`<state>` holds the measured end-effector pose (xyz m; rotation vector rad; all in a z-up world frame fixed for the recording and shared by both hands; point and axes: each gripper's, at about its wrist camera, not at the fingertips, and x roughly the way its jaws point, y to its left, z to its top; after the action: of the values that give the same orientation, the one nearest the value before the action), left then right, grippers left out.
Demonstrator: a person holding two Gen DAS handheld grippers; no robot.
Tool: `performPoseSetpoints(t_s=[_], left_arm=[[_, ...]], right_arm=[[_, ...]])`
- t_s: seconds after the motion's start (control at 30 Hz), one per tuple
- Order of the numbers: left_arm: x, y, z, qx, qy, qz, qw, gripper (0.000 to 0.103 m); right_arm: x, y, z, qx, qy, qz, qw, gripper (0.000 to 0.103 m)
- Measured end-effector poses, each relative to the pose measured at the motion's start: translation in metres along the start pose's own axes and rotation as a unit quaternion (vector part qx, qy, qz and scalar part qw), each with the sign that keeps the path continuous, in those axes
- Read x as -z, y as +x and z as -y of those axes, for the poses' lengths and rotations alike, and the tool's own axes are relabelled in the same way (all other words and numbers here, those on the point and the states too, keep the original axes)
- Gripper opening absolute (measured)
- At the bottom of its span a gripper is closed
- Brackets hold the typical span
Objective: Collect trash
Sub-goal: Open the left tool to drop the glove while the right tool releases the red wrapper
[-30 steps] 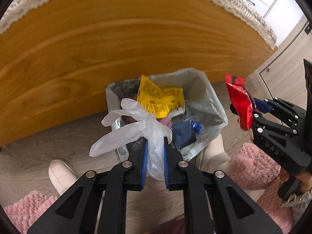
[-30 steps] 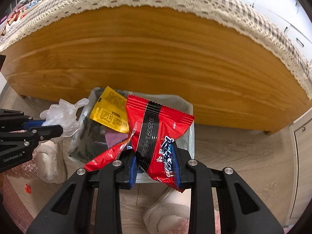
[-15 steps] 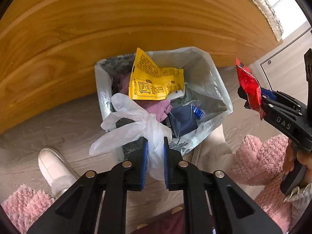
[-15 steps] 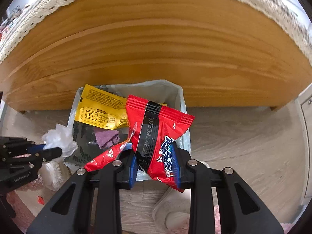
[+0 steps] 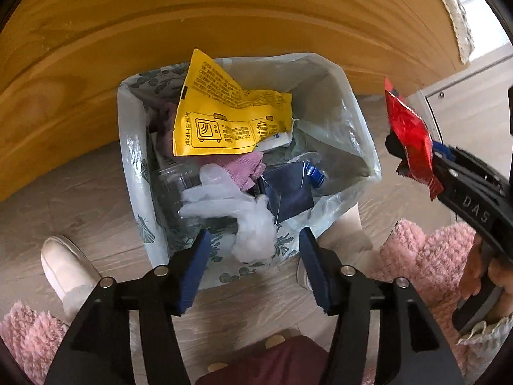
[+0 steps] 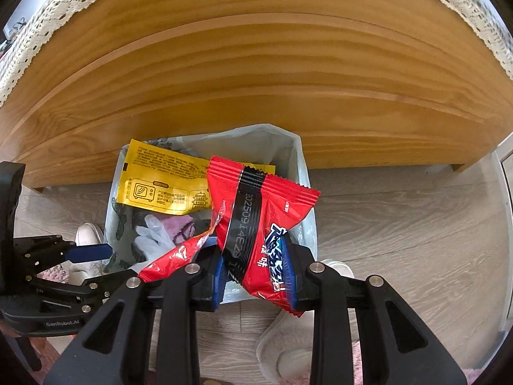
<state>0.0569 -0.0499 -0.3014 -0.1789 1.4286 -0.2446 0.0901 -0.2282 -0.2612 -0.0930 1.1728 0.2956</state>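
Hovering above lined trash bin, left tool with jaws just opened wide, pads clear of white disposable glove; glove lying loose at bin's near edge atop yellow packet, purple cloth and dark blue carton. Right tool clamped on red snack wrapper, beside bin's right rim. Bin on wooden floor.
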Motion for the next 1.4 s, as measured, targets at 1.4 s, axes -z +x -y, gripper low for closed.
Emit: performPoseSetpoints(t_s=[1.4], left_arm=[[0.001, -0.023, -0.047, -0.033, -0.139, -0.003, 0.9897, 0.095]], right_arm=[[-0.017, 0.021, -0.022, 0.026, -0.026, -0.015, 0.999, 0.055]])
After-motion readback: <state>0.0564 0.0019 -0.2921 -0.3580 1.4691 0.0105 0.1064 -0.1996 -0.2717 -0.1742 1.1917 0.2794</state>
